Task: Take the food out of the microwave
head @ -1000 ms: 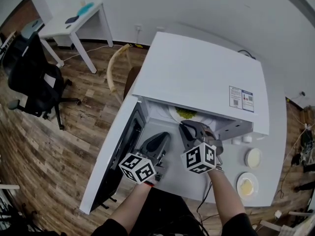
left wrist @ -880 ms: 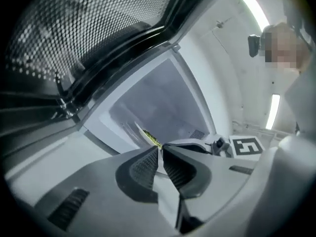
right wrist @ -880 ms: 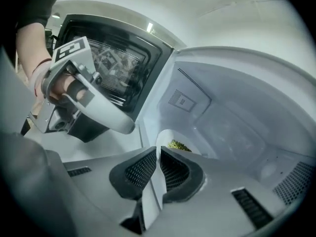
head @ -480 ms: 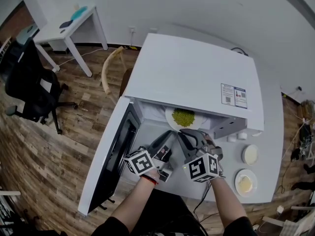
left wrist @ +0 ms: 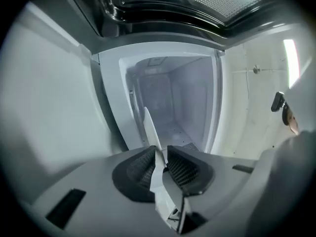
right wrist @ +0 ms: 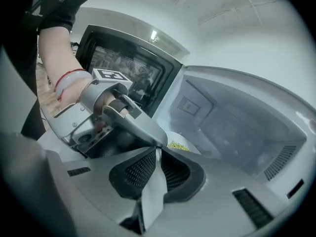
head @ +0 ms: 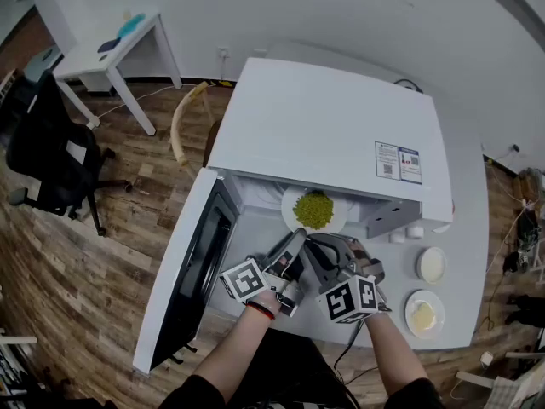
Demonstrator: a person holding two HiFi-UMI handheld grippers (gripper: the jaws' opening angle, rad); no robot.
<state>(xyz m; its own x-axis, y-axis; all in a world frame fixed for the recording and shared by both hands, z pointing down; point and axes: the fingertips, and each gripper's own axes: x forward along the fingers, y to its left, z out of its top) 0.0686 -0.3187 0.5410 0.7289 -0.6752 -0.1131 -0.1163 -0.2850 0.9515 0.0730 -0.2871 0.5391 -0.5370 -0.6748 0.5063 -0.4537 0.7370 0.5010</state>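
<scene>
A white plate (head: 290, 201) of green food (head: 314, 210) sits at the front of the open white microwave (head: 332, 135), whose door (head: 192, 271) swings out to the left. My left gripper (head: 294, 240) has just opened its jaws part way. The plate's thin rim (left wrist: 149, 127) stands edge-on between them, and both pads lie against it. Beside it, my right gripper (head: 318, 242) is shut on the same near rim (right wrist: 153, 181). In the right gripper view the food (right wrist: 177, 145) shows just beyond the jaws, with the left gripper's finger (right wrist: 134, 123) over the rim.
Two small round dishes (head: 433, 267) (head: 423, 318) stand on the grey counter (head: 477, 228) to the right of the microwave. A white table (head: 119, 37) and a black office chair (head: 51, 152) stand on the wooden floor at the far left.
The left gripper has rolled and moved from beside the door to the plate's rim, taking it between its jaws. The plate has come further out of the microwave with the right gripper.
</scene>
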